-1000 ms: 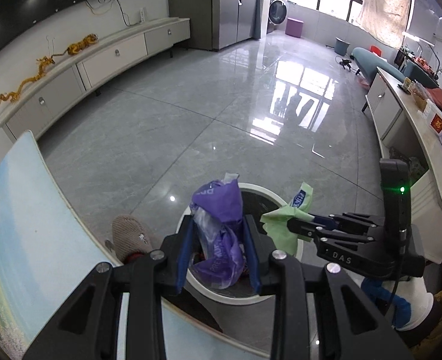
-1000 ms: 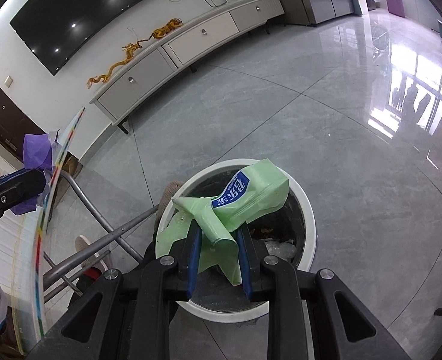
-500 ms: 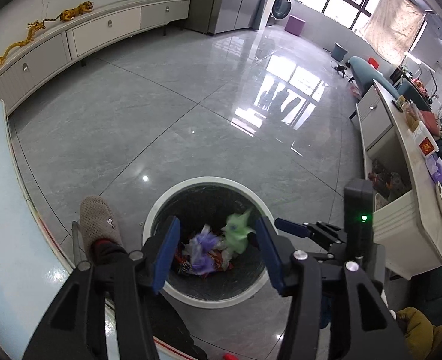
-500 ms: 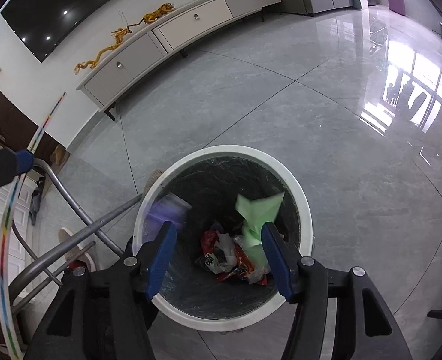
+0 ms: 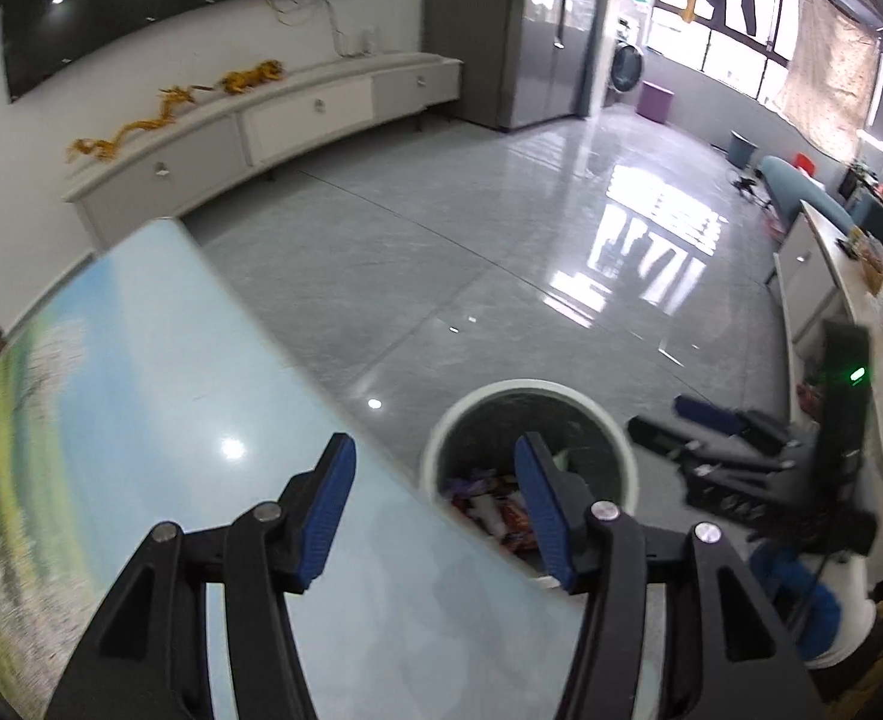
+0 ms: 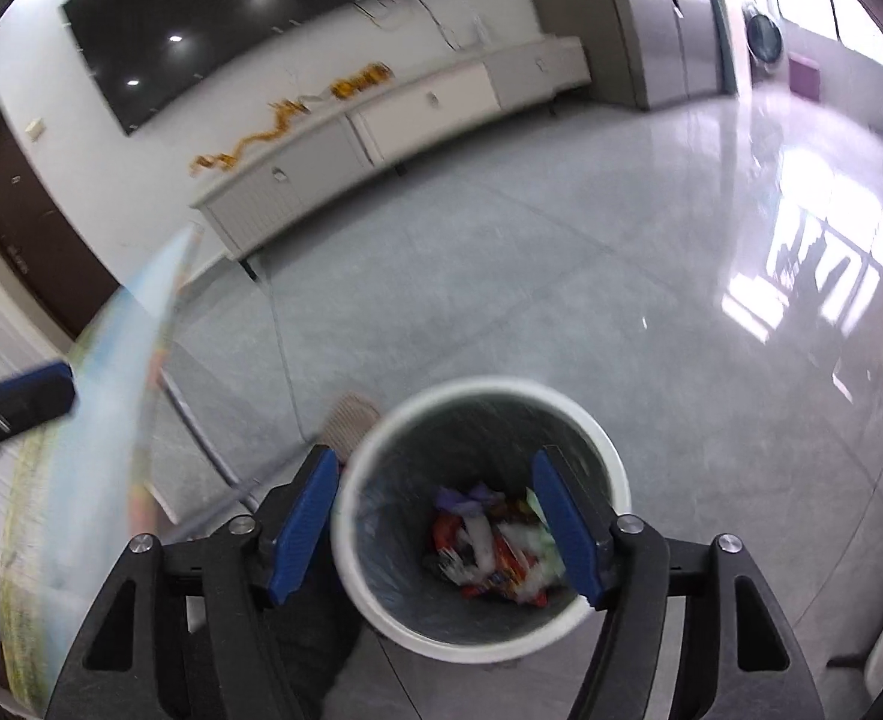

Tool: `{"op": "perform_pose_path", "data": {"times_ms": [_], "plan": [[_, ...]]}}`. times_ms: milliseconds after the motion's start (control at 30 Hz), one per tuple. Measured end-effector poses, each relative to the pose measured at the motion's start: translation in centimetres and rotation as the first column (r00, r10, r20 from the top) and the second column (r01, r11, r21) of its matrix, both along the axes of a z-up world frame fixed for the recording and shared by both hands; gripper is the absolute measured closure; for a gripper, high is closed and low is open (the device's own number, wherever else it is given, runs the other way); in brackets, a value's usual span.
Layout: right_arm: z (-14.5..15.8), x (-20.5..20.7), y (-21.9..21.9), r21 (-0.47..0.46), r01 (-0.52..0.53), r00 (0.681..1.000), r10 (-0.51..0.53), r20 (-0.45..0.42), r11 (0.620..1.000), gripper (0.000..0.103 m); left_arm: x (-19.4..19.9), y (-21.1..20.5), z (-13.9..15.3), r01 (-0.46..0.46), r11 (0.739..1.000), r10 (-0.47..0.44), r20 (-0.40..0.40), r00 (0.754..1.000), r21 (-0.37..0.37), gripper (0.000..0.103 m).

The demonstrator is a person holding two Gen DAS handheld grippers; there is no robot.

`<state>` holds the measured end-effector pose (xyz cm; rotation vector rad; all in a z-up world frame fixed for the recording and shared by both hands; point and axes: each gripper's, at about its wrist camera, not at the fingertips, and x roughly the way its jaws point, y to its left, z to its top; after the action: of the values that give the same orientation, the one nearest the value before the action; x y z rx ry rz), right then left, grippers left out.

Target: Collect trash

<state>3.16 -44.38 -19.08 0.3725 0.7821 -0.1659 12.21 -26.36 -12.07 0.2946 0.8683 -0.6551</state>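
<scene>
Grey tiled floor, upright bin mouth up holding trash, left gripper and right gripper both empty, jaws opening

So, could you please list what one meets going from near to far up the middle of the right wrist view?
Right claw with its jaws opening and nothing between them → white trash bin with wrappers inside → bare grey floor → long white cabinet → black wall screen.

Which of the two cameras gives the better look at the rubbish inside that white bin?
The right wrist view: it looks almost straight down into the bin onto the wrappers. In the left wrist view the table edge and a finger hide most.
</scene>
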Motion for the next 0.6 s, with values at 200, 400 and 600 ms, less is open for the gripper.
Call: {"op": "perform_pose_path", "data": {"times_ms": [200, 400, 600], "plan": [[5.2, 0.7, 6.6, -0.087, -0.101, 0.989, 0.110, 0.103, 0.991, 0.024, -1.5, 8.7, 2.5, -0.158, 0.987, 0.160, 0.098, 0.982, -0.022, 0.046], [8.7, 1.0, 13.9, -0.209, -0.189, 0.963, 0.223, 0.153, 0.959, 0.014, -3.2, 16.6, 5.0, -0.319, 0.943, 0.332, 0.224, 0.916, -0.094, 0.040], [10.5, 0.8, 19.9, -0.326, -0.233, 0.935, 0.304, 0.183, 0.916, 0.000, -4.3, 22.2, 5.8, -0.436, 0.889, 0.458, 0.273, 0.846, -0.141, 0.039]]}}
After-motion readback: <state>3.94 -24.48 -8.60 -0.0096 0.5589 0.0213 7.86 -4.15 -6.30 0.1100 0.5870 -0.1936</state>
